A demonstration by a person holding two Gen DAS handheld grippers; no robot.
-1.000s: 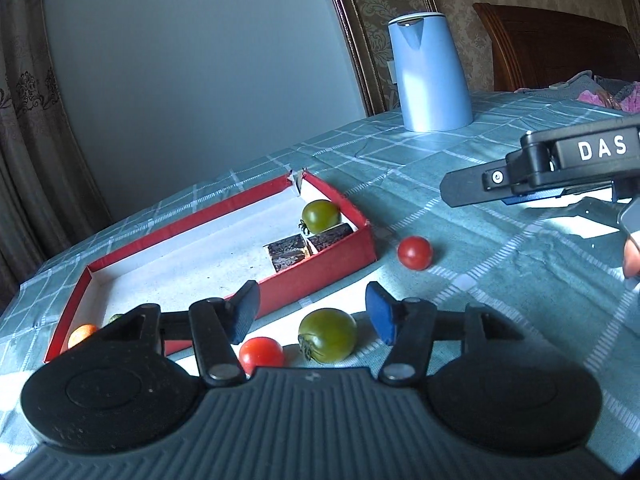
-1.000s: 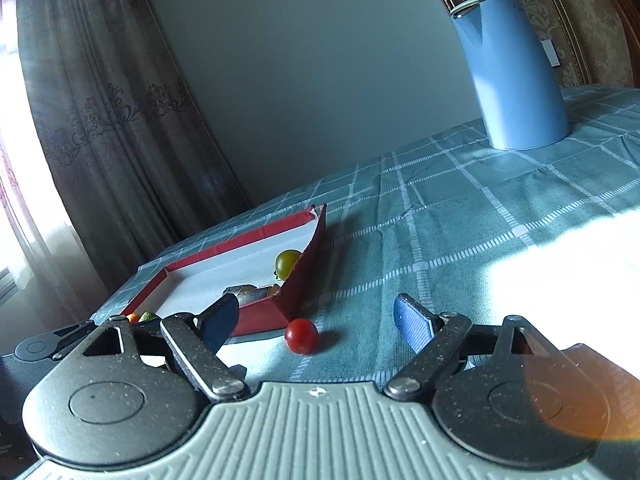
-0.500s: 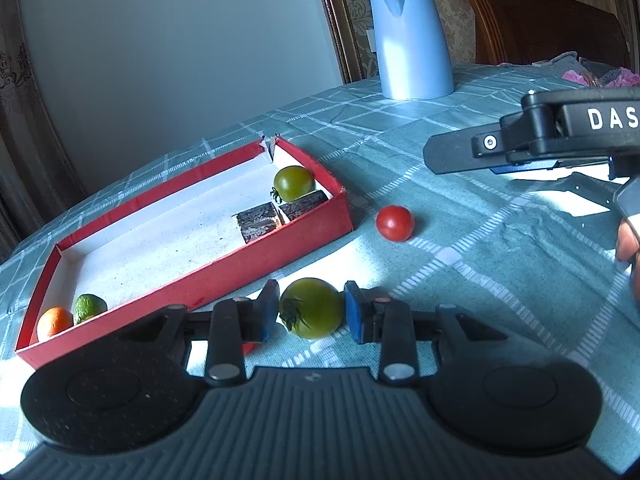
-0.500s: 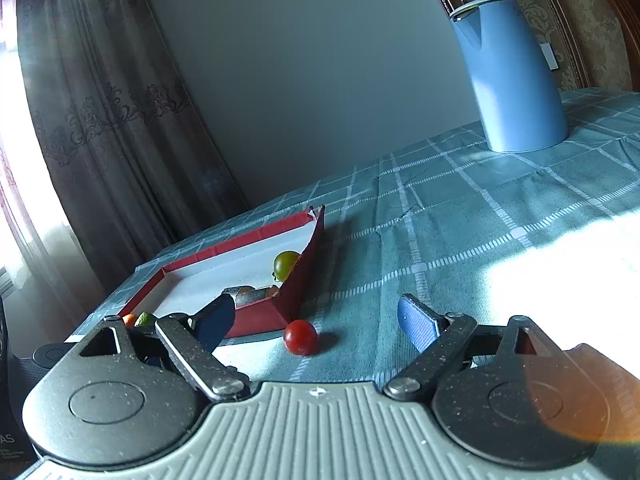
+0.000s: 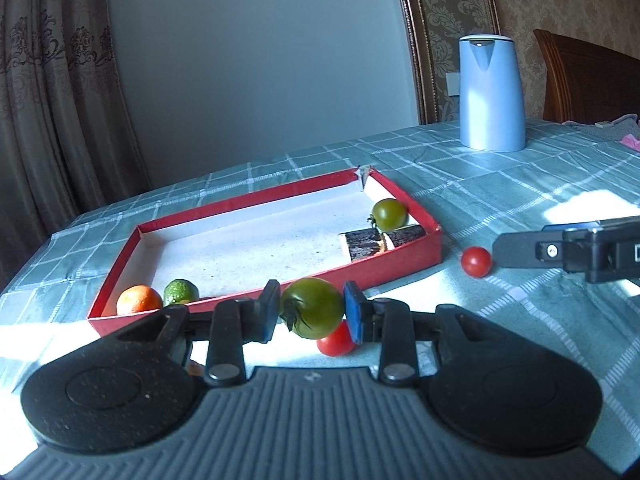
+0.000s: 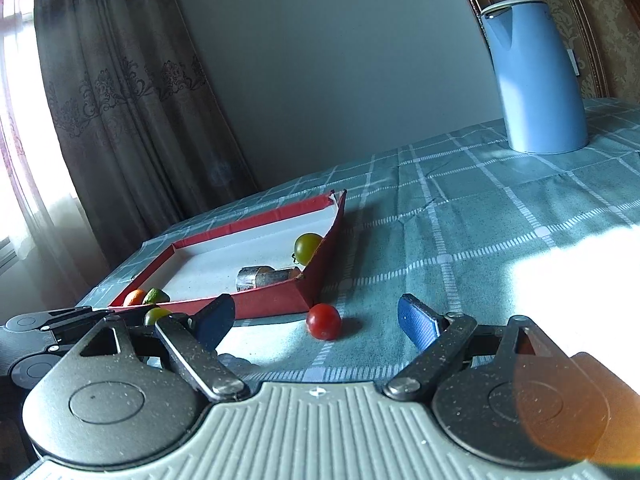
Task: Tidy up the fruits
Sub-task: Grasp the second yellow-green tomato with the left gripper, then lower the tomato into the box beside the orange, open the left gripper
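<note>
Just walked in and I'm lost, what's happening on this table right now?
Fruit is being sorted into the red box. The left claw grips a green tomato, lifted above a red tomato. The right claw is open, facing another red tomato on the tablecloth.

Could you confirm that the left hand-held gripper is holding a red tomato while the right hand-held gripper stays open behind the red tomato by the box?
Not quite: the left hand-held gripper holds a green tomato, not a red one, as the left wrist view shows. The right hand-held gripper is open behind the red tomato by the red box.
</note>
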